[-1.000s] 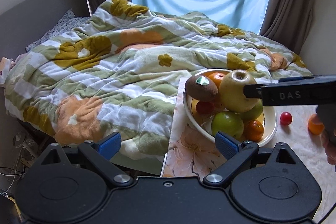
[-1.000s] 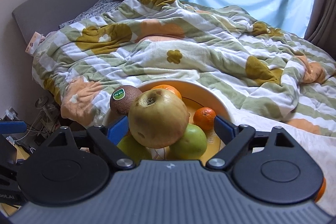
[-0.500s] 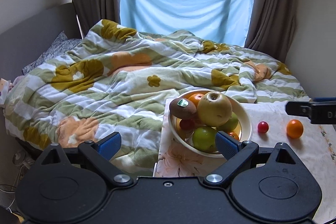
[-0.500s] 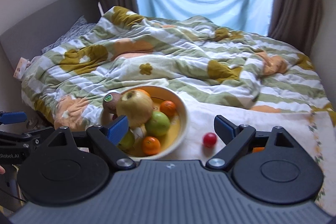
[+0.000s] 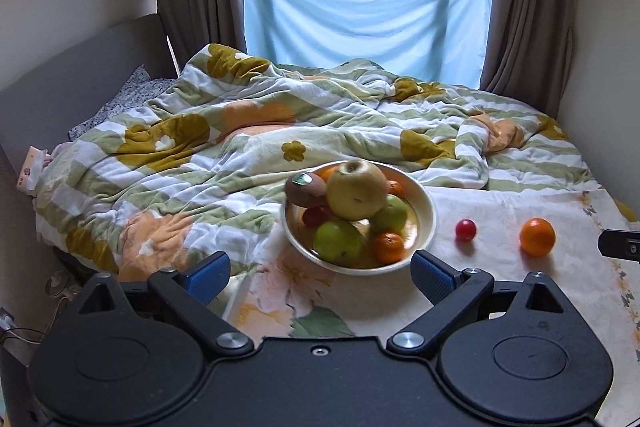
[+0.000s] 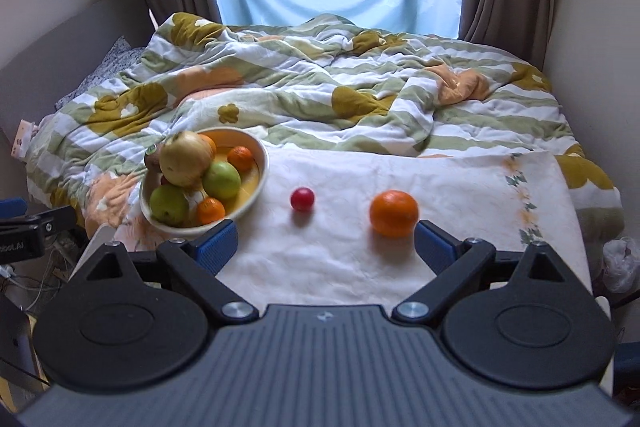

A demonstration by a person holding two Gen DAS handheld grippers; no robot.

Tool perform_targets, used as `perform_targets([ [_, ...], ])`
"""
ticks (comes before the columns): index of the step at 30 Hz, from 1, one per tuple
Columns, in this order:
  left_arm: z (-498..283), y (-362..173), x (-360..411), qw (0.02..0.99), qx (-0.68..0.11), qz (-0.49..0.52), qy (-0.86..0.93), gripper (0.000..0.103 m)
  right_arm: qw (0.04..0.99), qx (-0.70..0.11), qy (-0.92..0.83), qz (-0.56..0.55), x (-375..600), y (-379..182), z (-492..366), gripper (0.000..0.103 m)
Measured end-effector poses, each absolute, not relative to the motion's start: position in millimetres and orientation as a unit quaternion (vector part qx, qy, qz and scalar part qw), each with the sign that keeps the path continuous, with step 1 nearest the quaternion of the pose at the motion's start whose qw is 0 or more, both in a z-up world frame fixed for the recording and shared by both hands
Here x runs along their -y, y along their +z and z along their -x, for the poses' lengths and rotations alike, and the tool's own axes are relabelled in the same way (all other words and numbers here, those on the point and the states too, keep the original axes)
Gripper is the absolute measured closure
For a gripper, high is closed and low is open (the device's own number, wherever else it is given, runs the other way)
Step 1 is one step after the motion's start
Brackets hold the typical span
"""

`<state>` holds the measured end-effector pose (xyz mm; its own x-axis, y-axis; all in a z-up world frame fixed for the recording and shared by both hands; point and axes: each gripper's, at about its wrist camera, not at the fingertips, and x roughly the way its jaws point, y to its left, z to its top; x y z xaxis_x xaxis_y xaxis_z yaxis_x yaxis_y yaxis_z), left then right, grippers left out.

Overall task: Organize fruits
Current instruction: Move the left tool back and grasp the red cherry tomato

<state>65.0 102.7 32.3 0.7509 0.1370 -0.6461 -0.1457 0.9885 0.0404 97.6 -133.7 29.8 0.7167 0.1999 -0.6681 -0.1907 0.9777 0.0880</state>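
A cream bowl (image 5: 427, 211) (image 6: 262, 163) sits on a white floral cloth, heaped with a big yellow pear (image 5: 356, 190) (image 6: 186, 163), a kiwi (image 5: 306, 189), green apples and small oranges. A small red fruit (image 5: 465, 229) (image 6: 302, 198) and an orange (image 5: 537, 237) (image 6: 393, 213) lie loose on the cloth to the bowl's right. My left gripper (image 5: 320, 273) is open and empty, just short of the bowl. My right gripper (image 6: 326, 243) is open and empty, drawn back from the loose fruit, the orange by its right finger.
The cloth (image 6: 460, 187) covers a board at the bed's near edge. A rumpled flowered blanket (image 5: 248, 131) covers the bed behind. Walls stand at both sides, curtains and a window behind. Cables lie on the floor at the left (image 6: 24, 279).
Both grippers have pulled back and up from the bowl. The right gripper, which had the pear between its fingers, now stands away from it; the pear rests on the heap.
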Motion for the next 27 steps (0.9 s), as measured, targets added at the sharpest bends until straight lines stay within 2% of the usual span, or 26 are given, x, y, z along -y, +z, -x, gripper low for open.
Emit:
perform_targets([
  [4, -69.4, 28.4, -67.3, 0.934, -0.350, 0.018, 0.063, 0.000, 0.924, -0.365, 0.115, -0.005, 162.2, 25.9, -94.2, 0.000],
  [11, -107.0, 6.1, -11.9, 0.926, -0.376, -0.004, 0.024, 0.000, 0.917, -0.384, 0.107, 0.008, 206.1, 11.1, -119.0, 0.000],
  [20, -175.5, -32.1, 20.2, 0.915, -0.401, -0.036, -0.012, 0.000, 0.904, -0.418, 0.080, 0.032, 223.5, -30.5, -174.0, 0.000],
  [24, -203.5, -51.1, 26.9, 0.909, -0.412, -0.050, -0.034, 0.002, 0.899, -0.430, 0.076, 0.028, 225.2, -46.6, -199.3, 0.000],
  [27, -224.1, -67.7, 32.5, 0.900, -0.428, -0.066, -0.052, 0.013, 0.894, -0.441, 0.077, 0.020, 223.4, -59.4, -216.4, 0.000],
])
